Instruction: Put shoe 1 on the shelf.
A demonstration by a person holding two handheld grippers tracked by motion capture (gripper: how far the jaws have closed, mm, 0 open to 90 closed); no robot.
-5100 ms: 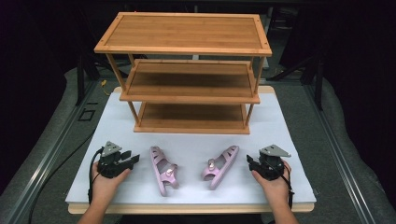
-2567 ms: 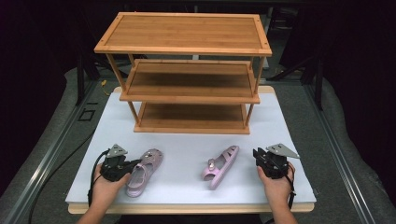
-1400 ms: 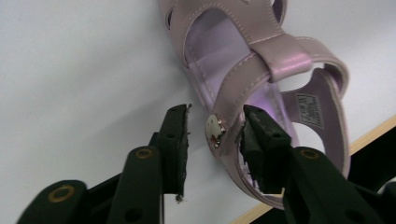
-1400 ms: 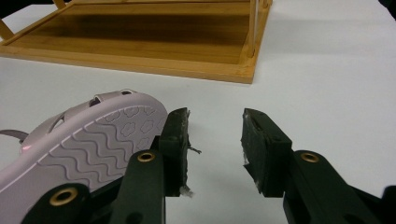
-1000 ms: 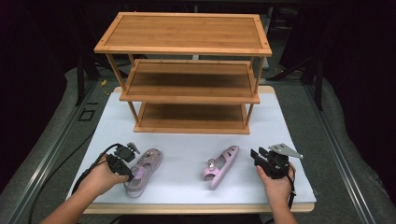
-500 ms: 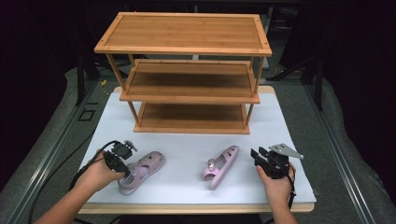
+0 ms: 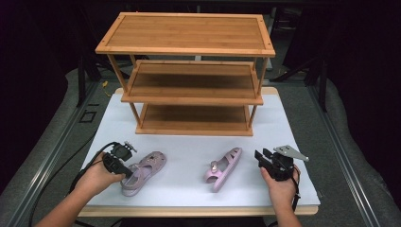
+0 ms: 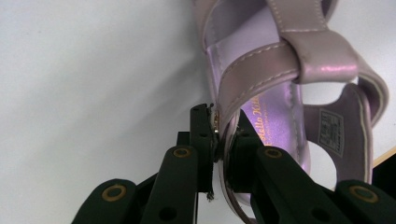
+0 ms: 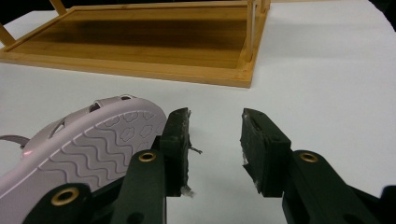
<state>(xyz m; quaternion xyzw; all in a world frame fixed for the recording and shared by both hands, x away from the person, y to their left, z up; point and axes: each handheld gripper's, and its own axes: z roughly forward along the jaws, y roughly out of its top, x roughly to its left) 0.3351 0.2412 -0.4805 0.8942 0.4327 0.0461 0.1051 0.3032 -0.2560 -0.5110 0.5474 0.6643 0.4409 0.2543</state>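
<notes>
Lilac straps of the left sandal (image 8: 280,60) sat pinched between the left gripper (image 8: 219,140) fingers, a hold seen close in the left gripper view. The right gripper (image 9: 215,140) view showed its fingers apart beside the other sandal's (image 9: 93,140) sole on the white surface (image 7: 189,184), before the bamboo rack (image 7: 189,71).

high: overhead, facing shelf (image 7: 189,85) | gripper views: close, table-level (image 9: 327,70)

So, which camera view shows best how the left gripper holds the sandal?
The left gripper view: the left gripper is shut on a strap of the left sandal. The high view shows them small and the contact unclear; the right gripper view gives no information.
</notes>
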